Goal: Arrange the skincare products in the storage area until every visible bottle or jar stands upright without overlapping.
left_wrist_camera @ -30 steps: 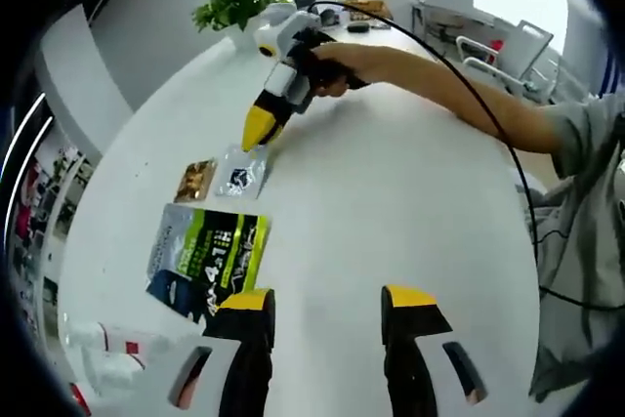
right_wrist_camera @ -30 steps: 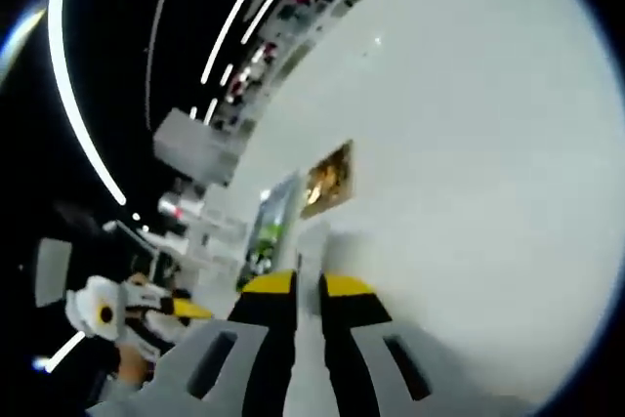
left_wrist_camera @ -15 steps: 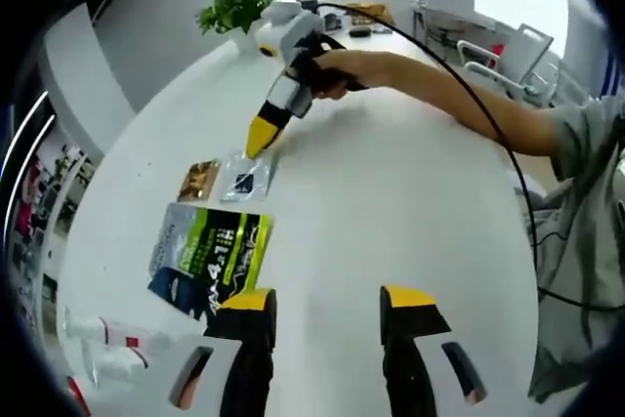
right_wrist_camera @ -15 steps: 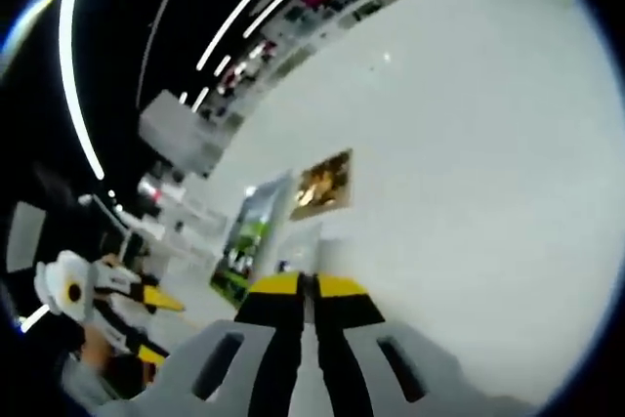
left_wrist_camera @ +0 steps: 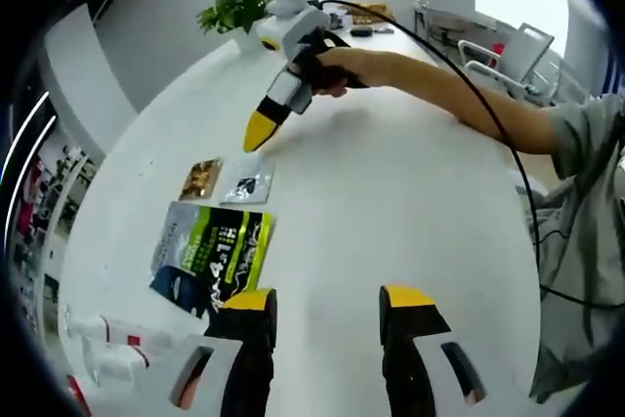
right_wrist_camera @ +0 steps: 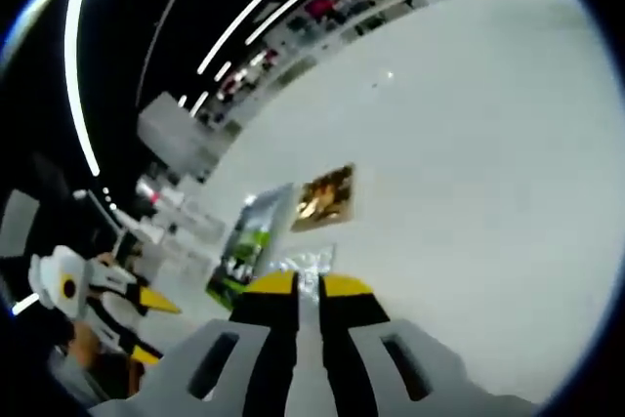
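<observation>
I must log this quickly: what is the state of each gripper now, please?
Left gripper: open, holding nothing.
Right gripper: shut, fingers nearly touching, holding nothing, above the small silver foil sachet.

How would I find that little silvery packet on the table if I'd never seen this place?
Start at the big white table and find the large green and black pouch lying flat. Just beyond it sit two small packets side by side. The silver packet is the shiny grey one with a dark mark, nearer the yellow fingers, while its neighbour, the gold packet, is brownish.
</observation>
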Available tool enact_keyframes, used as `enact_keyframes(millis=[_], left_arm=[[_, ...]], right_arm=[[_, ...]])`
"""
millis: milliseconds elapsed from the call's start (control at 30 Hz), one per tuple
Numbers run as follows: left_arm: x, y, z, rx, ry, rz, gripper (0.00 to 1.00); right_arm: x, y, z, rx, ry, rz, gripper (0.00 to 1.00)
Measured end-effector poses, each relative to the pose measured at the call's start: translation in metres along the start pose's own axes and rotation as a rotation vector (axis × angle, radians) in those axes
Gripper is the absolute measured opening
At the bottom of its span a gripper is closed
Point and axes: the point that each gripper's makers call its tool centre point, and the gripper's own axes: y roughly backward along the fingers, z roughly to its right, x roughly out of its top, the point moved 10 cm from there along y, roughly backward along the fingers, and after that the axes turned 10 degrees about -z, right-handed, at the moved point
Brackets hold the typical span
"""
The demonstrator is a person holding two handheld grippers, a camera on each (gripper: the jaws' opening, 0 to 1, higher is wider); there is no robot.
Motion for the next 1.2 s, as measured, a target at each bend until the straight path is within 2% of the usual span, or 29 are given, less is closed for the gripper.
enact_keyframes(millis=[67,100,167,200,233,300,400,433,467,533,667,767,867,1000,1067,1200], left_arm=[[0.0,0.0,0.0,0.0,-0.001,0.002,0.43],[0.001,0.0,0.001,0.0,-0.002,0.003,0.43],[0.002,0.0,0.001,0.001,-0.005,0.004,0.43],[0.002,-0.001,0.001,0.003,-0.007,0.003,0.43],[0.003,-0.002,0.002,0.009,-0.016,0.0,0.43],[0.003,-0.002,0.002,0.014,-0.023,-0.001,0.43],[0.004,-0.003,0.003,0.007,-0.019,0.001,0.43],[0.004,-0.004,0.003,0.003,-0.019,-0.001,0.43],[0.003,-0.005,0.004,0.0,-0.023,-0.007,0.43],[0.003,-0.007,0.006,0.006,-0.035,-0.017,0.43],[0.004,-0.007,0.005,0.002,-0.035,-0.017,0.42],[0.005,-0.007,0.006,-0.001,-0.035,-0.012,0.42],[0.006,-0.008,0.007,0.0,-0.039,-0.012,0.42],[0.007,-0.008,0.007,-0.001,-0.034,-0.01,0.42],[0.007,-0.009,0.007,-0.002,-0.035,-0.012,0.42],[0.006,-0.011,0.008,-0.005,-0.037,-0.016,0.42]], right_arm=[[0.001,-0.006,-0.007,0.0,0.057,0.001,0.07],[-0.001,-0.011,-0.015,-0.046,0.146,-0.01,0.07],[-0.001,-0.015,-0.019,-0.111,0.222,0.003,0.13],[-0.001,-0.019,-0.022,-0.171,0.306,0.023,0.17],[-0.001,-0.021,-0.024,-0.198,0.343,0.03,0.19],[-0.006,-0.027,-0.031,-0.234,0.419,0.002,0.22],[-0.014,-0.035,-0.032,-0.259,0.414,-0.06,0.23],[-0.01,-0.034,-0.032,-0.272,0.435,-0.002,0.21],[-0.011,-0.034,-0.03,-0.283,0.425,-0.027,0.18],[-0.011,-0.033,-0.027,-0.283,0.426,-0.012,0.15],[-0.01,-0.033,-0.025,-0.286,0.435,-0.008,0.15],[-0.012,-0.033,-0.027,-0.295,0.482,-0.013,0.18],[-0.013,-0.035,-0.029,-0.286,0.521,-0.014,0.28],[-0.012,-0.036,-0.029,-0.373,0.622,-0.007,0.26],[-0.013,-0.036,-0.029,-0.34,0.598,-0.011,0.26],[-0.012,-0.034,-0.024,-0.34,0.623,0.005,0.32]])
